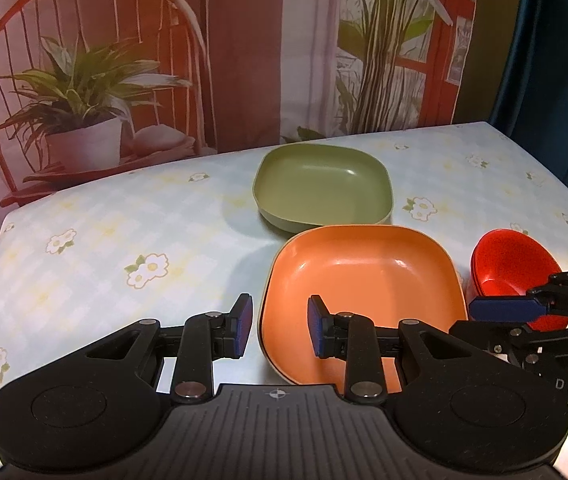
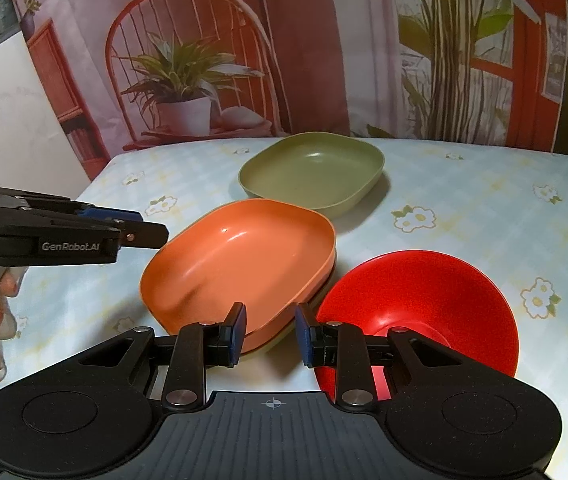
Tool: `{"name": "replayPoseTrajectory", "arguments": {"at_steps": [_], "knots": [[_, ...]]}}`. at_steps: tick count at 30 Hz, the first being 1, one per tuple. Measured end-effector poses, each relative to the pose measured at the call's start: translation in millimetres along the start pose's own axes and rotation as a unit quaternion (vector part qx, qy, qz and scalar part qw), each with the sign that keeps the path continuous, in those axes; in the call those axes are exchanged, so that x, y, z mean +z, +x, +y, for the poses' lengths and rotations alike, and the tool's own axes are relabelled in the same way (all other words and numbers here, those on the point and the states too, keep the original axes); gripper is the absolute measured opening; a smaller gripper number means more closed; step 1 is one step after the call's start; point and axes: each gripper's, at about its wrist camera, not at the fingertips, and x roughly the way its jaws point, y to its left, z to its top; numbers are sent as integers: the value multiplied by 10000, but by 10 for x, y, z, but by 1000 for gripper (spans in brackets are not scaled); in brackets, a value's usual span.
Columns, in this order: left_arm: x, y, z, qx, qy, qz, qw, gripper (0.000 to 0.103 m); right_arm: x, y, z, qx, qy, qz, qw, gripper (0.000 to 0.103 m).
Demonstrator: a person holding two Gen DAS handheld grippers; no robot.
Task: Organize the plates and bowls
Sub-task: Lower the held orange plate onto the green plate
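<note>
Both claws, left gripper (image 1: 280, 326) and right gripper (image 2: 270, 334), gape narrowly, empty; stacking the square orange plastic plate (image 1: 360, 280) into the square green plastic plate (image 1: 322, 186) likely comes next, needing a rim grip.

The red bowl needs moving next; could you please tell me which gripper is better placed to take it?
Right. The right gripper is open with its fingertips beside the red bowl's near rim, while the left gripper hovers on the far side of the orange plate.
</note>
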Motion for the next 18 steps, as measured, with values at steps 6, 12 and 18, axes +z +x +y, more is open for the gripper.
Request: {"name": "replayPoseTrajectory", "arguments": {"at_steps": [6,12,18], "knots": [[-18,-10,4,8,-12,16,10000,32,6,-2,5,-15,-22,3,10000,26],[-42,-8,13,23,-30,23,10000,32,3,3,9,-21,-28,5,10000,26],[-56,-2,25,39,-42,27,10000,32,3,5,9,-23,-28,5,10000,26]]}}
